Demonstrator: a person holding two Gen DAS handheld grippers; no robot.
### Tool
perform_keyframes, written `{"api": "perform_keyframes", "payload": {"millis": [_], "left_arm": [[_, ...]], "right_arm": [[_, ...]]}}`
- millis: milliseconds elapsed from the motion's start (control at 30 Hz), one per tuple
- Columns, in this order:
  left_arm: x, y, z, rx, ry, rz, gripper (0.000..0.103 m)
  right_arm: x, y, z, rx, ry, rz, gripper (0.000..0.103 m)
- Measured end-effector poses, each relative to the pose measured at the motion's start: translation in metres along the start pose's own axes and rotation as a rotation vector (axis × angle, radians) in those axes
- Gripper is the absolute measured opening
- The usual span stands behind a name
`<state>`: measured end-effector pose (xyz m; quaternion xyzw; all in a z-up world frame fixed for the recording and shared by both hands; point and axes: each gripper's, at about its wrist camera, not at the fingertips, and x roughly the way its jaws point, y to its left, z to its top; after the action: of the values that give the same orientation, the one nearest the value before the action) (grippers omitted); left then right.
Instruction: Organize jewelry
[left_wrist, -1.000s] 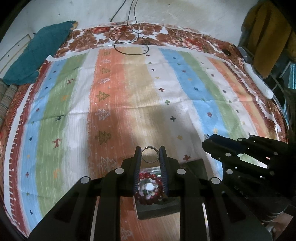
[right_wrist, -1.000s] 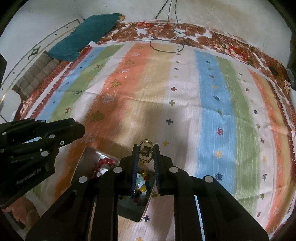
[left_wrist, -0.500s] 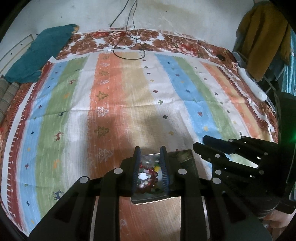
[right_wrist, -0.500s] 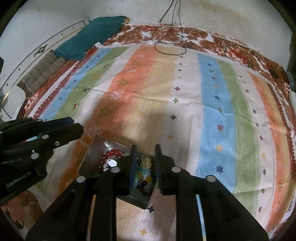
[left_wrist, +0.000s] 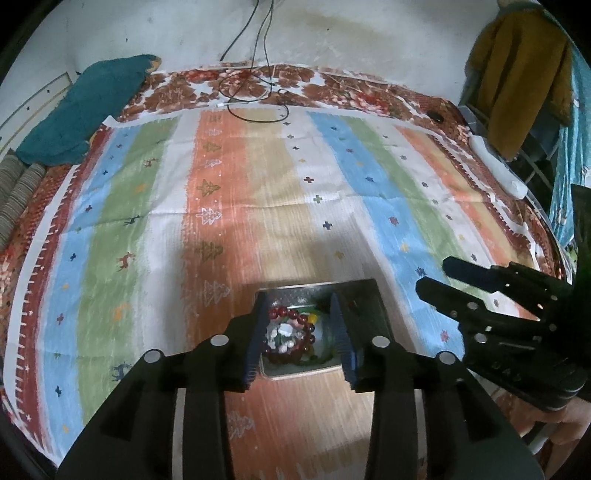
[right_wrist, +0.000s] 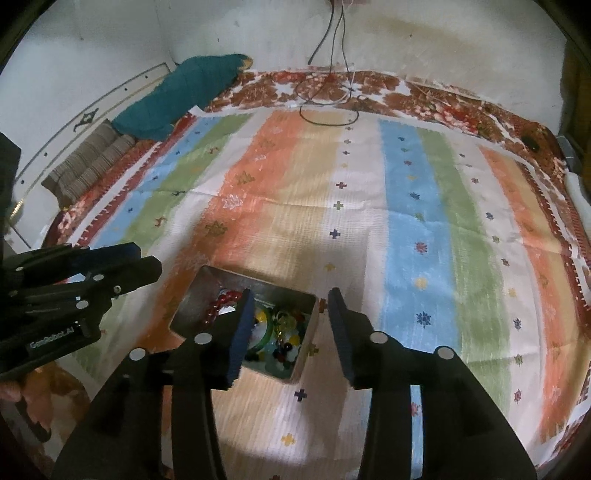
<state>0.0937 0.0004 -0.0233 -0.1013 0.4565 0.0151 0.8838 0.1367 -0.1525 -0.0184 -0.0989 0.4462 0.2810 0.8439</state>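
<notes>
Drop step: both tools, left tool (left_wrist: 299, 330) and right tool (right_wrist: 291, 326), are opening empty above the metal jewelry tin (right_wrist: 192, 301); next, seek remaining pieces on the bedspread (right_wrist: 406, 221).

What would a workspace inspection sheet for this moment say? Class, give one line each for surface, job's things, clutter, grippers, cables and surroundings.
Surface: striped cloth spread flat over a floral sheet.
Job's things: metal tin holding a red bead bracelet and mixed colourful jewelry.
Clutter: nothing seen on the cloth.
Grippers: left gripper and right gripper above the tin, jaws opening, nothing between them.
Cables: black cable looped at the far edge.
Surroundings: teal pillow, mustard garment hanging.
</notes>
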Motion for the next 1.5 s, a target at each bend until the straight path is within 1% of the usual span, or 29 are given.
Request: {"api": "perform_keyframes", "payload": {"millis": [133,200,267,300,367,433,500,533,567,633,700,800,867,1100,1267,1400,1500], "left_arm": [[-0.011,-0.004,-0.011,0.02,-0.016,-0.014,0.041],[-0.017,-0.006,-0.017,0.029,-0.029,-0.017,0.049],[-0.023,-0.007,-0.022,0.034,-0.038,-0.017,0.052],[-0.025,-0.006,-0.025,0.035,-0.04,-0.019,0.055],[-0.029,-0.006,-0.03,0.036,-0.042,-0.016,0.059],[-0.033,-0.005,-0.036,0.037,-0.047,-0.016,0.062],[-0.037,-0.004,-0.042,0.037,-0.053,-0.015,0.071],[-0.039,-0.004,-0.044,0.037,-0.056,-0.011,0.071],[-0.041,-0.004,-0.046,0.039,-0.06,-0.01,0.072],[-0.045,-0.004,-0.052,0.042,-0.066,-0.008,0.078],[-0.049,-0.004,-0.058,0.045,-0.076,0.001,0.086],[-0.054,-0.004,-0.063,0.049,-0.096,0.007,0.095],[-0.057,-0.005,-0.066,0.059,-0.106,0.012,0.097],[-0.06,-0.004,-0.068,0.06,-0.127,0.043,0.097],[-0.065,-0.005,-0.072,0.067,-0.158,0.058,0.097],[-0.069,-0.007,-0.073,0.076,-0.185,0.074,0.097],[-0.074,-0.006,-0.075,0.066,-0.207,0.072,0.097]], "right_arm": [[-0.015,0.001,-0.01,-0.005,-0.028,0.015,0.048],[-0.02,0.001,-0.014,-0.003,-0.039,0.026,0.05],[-0.026,0.002,-0.019,-0.007,-0.052,0.034,0.052],[-0.029,0.002,-0.022,-0.01,-0.057,0.036,0.054],[-0.034,0.004,-0.027,-0.017,-0.063,0.037,0.056],[-0.04,0.006,-0.033,-0.025,-0.072,0.045,0.062],[-0.046,0.006,-0.038,-0.025,-0.085,0.057,0.069],[-0.049,0.006,-0.04,-0.025,-0.091,0.061,0.071],[-0.052,0.007,-0.041,-0.025,-0.098,0.067,0.075],[-0.056,0.008,-0.044,-0.025,-0.103,0.082,0.079],[-0.059,0.012,-0.048,-0.04,-0.11,0.064,0.084],[-0.065,0.018,-0.052,-0.057,-0.131,0.036,0.09],[-0.067,0.018,-0.055,-0.06,-0.142,0.029,0.092],[-0.076,0.017,-0.061,-0.047,-0.173,0.028,0.094],[-0.079,0.011,-0.062,-0.017,-0.185,0.042,0.096],[-0.08,0.01,-0.063,-0.023,-0.185,0.038,0.097],[-0.083,0.011,-0.064,-0.028,-0.194,0.036,0.097]]}}
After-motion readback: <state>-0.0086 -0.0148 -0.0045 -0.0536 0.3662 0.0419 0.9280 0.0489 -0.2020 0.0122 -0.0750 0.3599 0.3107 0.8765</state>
